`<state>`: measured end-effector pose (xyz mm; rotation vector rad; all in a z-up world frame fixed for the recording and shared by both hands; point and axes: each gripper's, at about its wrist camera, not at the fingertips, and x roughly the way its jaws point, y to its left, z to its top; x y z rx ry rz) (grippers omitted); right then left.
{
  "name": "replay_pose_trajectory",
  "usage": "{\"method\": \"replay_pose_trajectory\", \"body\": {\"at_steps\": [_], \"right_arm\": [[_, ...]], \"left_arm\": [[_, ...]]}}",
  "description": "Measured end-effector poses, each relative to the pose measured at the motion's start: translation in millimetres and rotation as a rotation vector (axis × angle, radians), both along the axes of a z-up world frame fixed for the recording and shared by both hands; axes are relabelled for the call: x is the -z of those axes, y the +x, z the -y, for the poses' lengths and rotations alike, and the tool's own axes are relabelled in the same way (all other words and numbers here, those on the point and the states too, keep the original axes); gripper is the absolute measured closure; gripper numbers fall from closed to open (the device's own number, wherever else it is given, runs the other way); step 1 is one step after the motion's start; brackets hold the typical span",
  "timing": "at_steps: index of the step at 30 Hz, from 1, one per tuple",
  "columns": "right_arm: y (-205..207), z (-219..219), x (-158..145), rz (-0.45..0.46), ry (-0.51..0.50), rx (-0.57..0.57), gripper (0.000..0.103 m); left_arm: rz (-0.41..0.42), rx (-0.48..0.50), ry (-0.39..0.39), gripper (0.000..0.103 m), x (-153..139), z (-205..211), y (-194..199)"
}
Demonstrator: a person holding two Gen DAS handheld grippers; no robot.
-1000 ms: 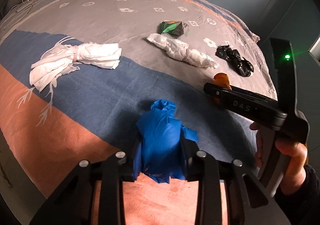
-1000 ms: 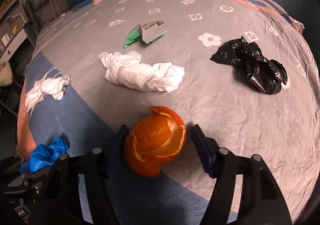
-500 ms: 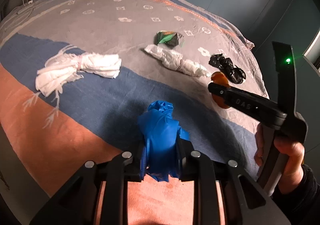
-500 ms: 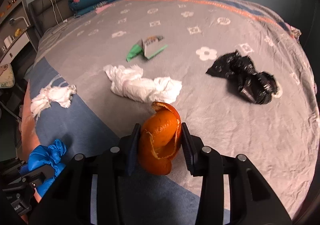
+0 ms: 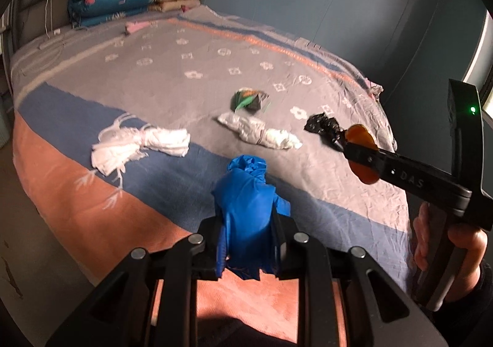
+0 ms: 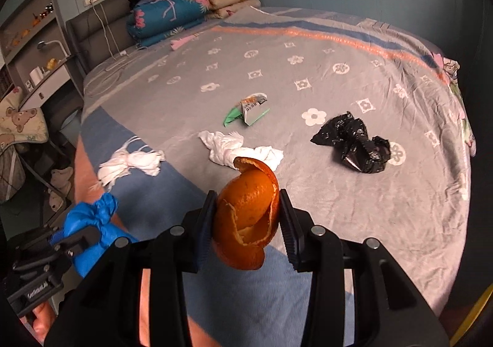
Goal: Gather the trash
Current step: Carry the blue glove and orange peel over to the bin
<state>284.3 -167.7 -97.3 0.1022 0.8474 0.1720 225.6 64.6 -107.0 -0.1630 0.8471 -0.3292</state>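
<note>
The left gripper (image 5: pixel 248 242) has its jaws clamped on a crumpled blue bag (image 5: pixel 246 208), lifted clear of the bed (image 5: pixel 172 82) over the blue and salmon stripes near the edge. Beside it the right gripper (image 6: pixel 246 225) has its jaws pressed tight on a curled orange peel (image 6: pixel 246 211), also held off the cover.

On the bedspread lie the other scraps. A knotted white bag (image 6: pixel 132 163) sits on the blue stripe, a twisted white bag (image 6: pixel 237 151) on the grey just beyond the peel, a green and white wrapper (image 6: pixel 246 111) further up, and a crumpled black bag (image 6: pixel 357 146) well off to the right. All these bags are scrunched shut; I cannot tell what, if anything, is inside.

Folded quilts (image 6: pixel 172 18) are stacked at the headboard.
</note>
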Motion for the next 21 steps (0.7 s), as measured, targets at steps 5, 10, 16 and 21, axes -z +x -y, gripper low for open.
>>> {"method": "replay_pose_trajectory", "body": {"at_steps": [5,10,16,21], "right_arm": [[-29,9,-24,0.023,-0.007,-0.008,0.065],[-57,20,-43,0.06,-0.01,-0.001,0.065],[-91,33,-66,0.11,-0.014,0.002,0.065],[-119,44,-82,0.148,-0.018,0.006,0.065]], "left_arm": [[0.036,0.004,-0.002,0.083,-19,6,-16],[0.071,0.016,-0.015,0.083,-34,13,-31],[0.114,0.032,-0.025,0.083,-52,23,-48],[0.151,0.057,-0.037,0.083,-68,34,-63]]}}
